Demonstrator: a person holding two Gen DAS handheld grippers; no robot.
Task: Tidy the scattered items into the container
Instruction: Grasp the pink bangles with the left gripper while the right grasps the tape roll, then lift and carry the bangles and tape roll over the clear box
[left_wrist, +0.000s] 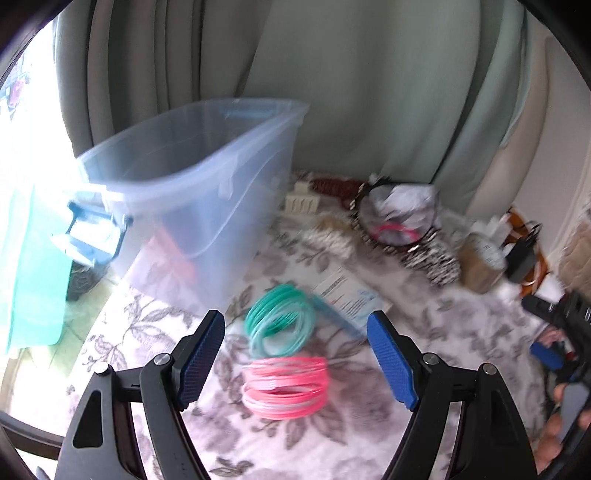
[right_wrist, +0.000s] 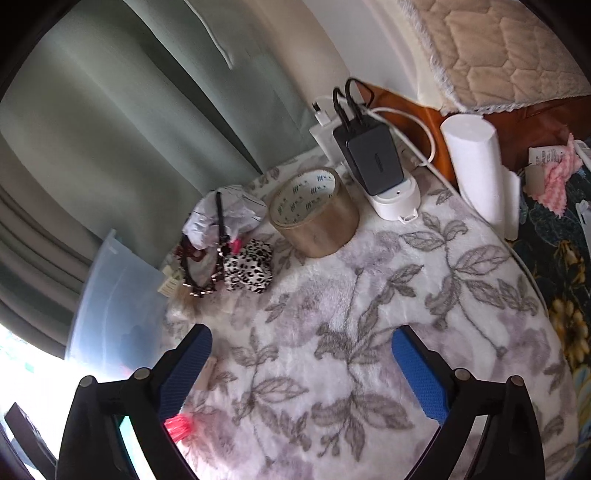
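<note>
With both my left tongs (left_wrist: 295, 354) and right tongs (right_wrist: 303, 365) spread and empty, the pink bangles (left_wrist: 285, 387) lie between my left jaws, so closing on them precedes transfer to the container (left_wrist: 192, 177) at the floral table's (right_wrist: 369, 332) far-left edge.

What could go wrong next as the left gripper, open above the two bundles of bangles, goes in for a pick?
1. The pink bangles and green bangles are loose stacks lying touching; a pinch by the left gripper may scatter rings or drag both.
2. The plastic box stands at the table's edge, so a bump while dropping could shift it.
</note>
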